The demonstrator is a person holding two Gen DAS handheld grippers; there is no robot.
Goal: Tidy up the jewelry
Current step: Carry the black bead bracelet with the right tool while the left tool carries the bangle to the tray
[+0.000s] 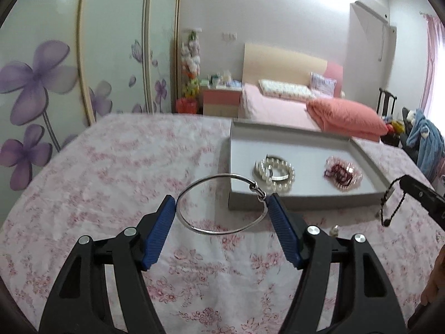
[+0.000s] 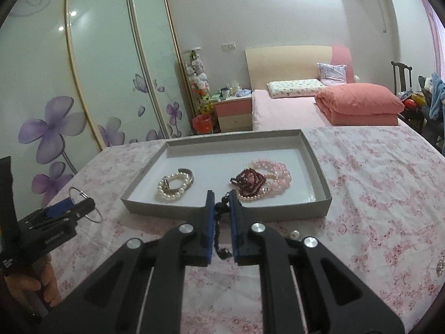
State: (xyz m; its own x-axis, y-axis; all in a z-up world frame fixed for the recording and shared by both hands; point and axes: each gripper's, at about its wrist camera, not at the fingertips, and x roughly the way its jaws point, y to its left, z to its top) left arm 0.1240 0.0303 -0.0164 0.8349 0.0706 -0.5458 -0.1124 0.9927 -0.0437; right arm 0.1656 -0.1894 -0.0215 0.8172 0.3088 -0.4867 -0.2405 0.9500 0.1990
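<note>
Floral cloth is covering the worktop (image 2: 375, 194) where we are sorting jewelry, with a bedroom lying behind it. We are holding a silver bangle (image 1: 222, 204) across the left gripper (image 1: 222, 208); its fingers (image 1: 160, 228) are spread wide and pressing the ring's two sides, so the hoop is staying flat and level, just short of the near wall of the tray (image 1: 303, 201). We are keeping it edge-gripped like this, we judge, so it can pass over the wall and drop flat inside. The right gripper (image 2: 222, 208) is pinching a dark beaded strand (image 2: 221, 208) between nearly closed fingers (image 2: 208, 220), its tail hanging down between them toward the cloth, near the tray's front edge. Inside the tray a pearl bracelet (image 2: 173, 185) is lying to the left, while pink beads (image 2: 274, 175) and a dark red strand (image 2: 249, 181) are piled together to the right, leaving bare floor in between for both pieces. A loose pearl earring (image 2: 294, 233) is waiting on the cloth beside the right gripper.
</note>
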